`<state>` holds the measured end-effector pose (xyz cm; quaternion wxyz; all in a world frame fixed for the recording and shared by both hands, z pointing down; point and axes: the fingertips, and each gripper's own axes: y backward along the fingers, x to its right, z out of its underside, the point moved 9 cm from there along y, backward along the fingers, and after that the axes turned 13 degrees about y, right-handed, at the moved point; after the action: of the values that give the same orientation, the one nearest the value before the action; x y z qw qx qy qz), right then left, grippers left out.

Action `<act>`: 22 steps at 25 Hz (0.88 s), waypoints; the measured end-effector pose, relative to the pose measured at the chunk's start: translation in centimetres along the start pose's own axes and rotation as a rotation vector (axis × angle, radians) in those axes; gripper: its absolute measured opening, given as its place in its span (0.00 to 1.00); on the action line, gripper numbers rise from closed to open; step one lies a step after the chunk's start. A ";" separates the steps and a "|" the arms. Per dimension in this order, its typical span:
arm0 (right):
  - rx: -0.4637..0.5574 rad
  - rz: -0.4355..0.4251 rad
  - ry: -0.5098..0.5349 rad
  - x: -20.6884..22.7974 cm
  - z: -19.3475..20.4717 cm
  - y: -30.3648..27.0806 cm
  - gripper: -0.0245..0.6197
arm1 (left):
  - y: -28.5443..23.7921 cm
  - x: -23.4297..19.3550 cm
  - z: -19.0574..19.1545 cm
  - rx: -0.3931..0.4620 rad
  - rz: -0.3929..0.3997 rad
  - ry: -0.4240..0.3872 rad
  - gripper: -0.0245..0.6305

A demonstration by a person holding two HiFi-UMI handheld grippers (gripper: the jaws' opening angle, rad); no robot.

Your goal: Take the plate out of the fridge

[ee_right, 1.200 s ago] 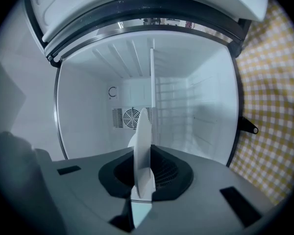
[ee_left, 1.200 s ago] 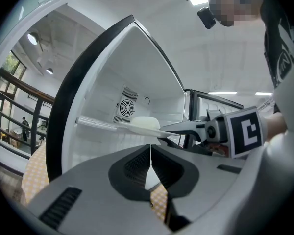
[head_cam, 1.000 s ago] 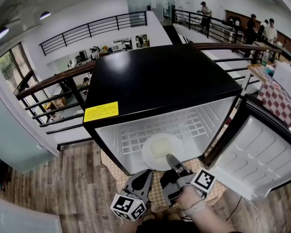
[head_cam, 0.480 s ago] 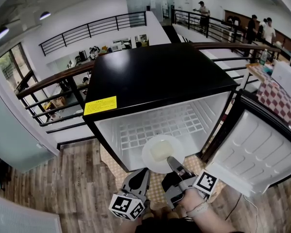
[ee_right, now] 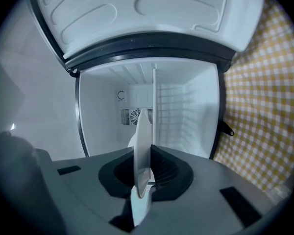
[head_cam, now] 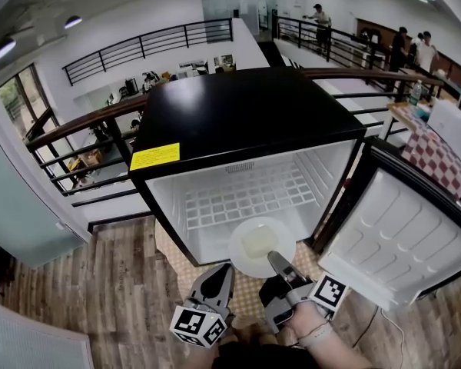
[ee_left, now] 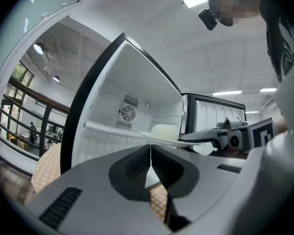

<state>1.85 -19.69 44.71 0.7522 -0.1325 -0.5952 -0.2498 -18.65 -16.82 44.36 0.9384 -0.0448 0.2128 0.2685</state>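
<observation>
Plate (head_cam: 263, 244) level at mouth of fridge (head_cam: 246, 121), near rim clamped edge-on in right gripper (head_cam: 277, 260). Left gripper (head_cam: 221, 274) jaws together, empty, outside fridge, farther from plate. Exit path: straight back from fridge.

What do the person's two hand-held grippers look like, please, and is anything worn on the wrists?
The left hand-held gripper and the right hand-held gripper are both grey plastic, with broad bodies that taper to dark ribbed pads. The left cube and the right cube are white with black square markers. A light band circles the right wrist, and no sleeve shows there.
</observation>
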 end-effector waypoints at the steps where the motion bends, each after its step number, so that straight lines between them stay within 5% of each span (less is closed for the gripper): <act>1: -0.002 0.001 0.002 0.1 -0.1 0.3 0.12 | 0.1 0.2 0.1 0.000 -0.002 -0.001 0.06; 22: -0.158 -0.016 -0.014 2.3 -0.7 3.9 0.12 | 2.9 4.7 3.2 0.087 -0.158 -0.011 0.06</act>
<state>4.91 -17.21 47.09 0.7331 -0.1885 -0.5800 -0.3009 -15.38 -11.47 45.38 0.9589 -0.0190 0.2148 0.1843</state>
